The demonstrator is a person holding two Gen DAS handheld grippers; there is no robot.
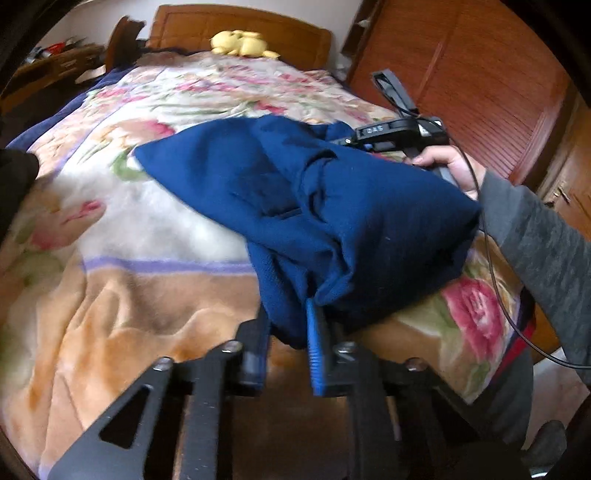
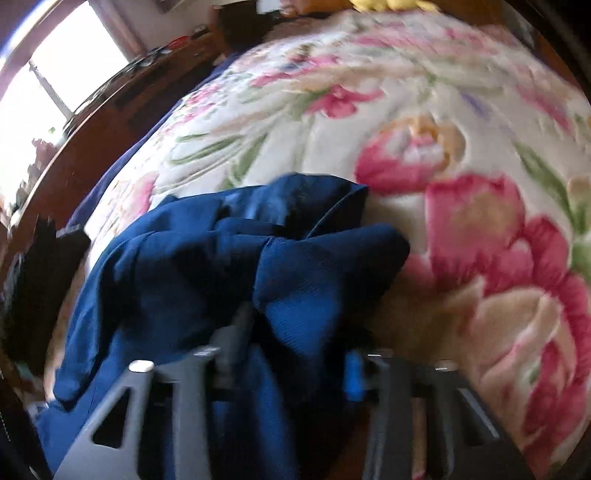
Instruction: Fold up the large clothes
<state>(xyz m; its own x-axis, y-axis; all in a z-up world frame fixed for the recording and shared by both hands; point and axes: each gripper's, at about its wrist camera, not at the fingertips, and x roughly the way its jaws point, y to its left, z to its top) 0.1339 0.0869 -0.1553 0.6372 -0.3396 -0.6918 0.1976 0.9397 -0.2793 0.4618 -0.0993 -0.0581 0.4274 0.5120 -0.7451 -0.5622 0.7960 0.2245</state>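
A dark blue fleece garment (image 1: 295, 206) lies bunched on the floral blanket of a bed (image 1: 122, 236). My left gripper (image 1: 291, 332) is shut on a hanging fold of the garment near the bed's foot. My right gripper (image 2: 291, 339) also holds a thick fold of the same garment (image 2: 207, 266) between its fingers. In the left wrist view the right gripper (image 1: 343, 141) shows at the garment's far side, held by a hand in a grey sleeve.
A yellow plush toy (image 1: 242, 43) lies by the wooden headboard (image 1: 236, 26). A wooden wardrobe (image 1: 480, 81) stands right of the bed. A cluttered desk (image 1: 55, 62) and a bright window (image 2: 48, 85) are on the left. A black cable hangs from the right gripper.
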